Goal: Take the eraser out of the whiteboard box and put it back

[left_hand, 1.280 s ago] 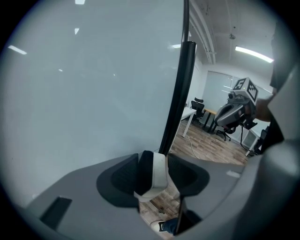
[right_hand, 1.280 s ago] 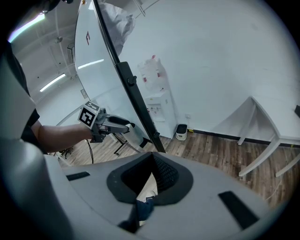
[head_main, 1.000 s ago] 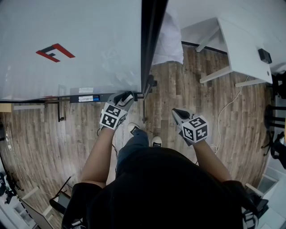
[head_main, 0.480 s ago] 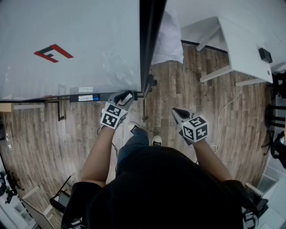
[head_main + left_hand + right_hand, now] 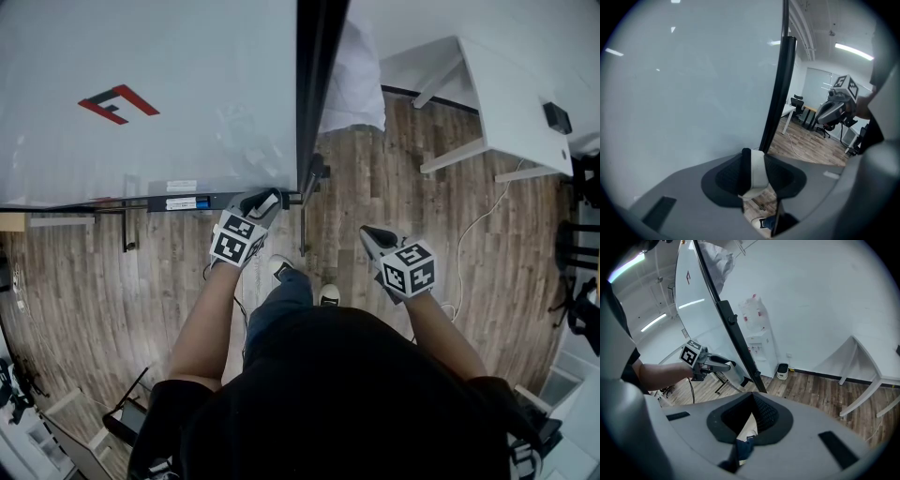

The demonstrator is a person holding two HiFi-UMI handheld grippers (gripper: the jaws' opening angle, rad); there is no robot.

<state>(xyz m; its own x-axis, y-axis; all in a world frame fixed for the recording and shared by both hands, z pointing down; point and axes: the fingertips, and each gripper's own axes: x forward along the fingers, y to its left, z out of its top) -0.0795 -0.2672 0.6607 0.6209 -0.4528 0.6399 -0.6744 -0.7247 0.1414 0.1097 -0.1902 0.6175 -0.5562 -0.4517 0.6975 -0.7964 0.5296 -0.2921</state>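
Our left tongs (image 5: 754, 158), which have just been closing, pinch the eraser (image 5: 758, 171) edge-on at the right end of the box (image 5: 155, 206), its long axis along the tongs. Our right tongs (image 5: 752, 403), pressed together and empty, hang well apart from it.

The head view looks steeply down from above the person (image 5: 328, 394) onto the large white glossy whiteboard (image 5: 169, 94) and the brown wood-plank floor (image 5: 375, 197). The left gripper view sits close against that board, facing along it. The right gripper view stands farther back, taking in the board's edge, the floor and the left tongs (image 5: 735, 366).
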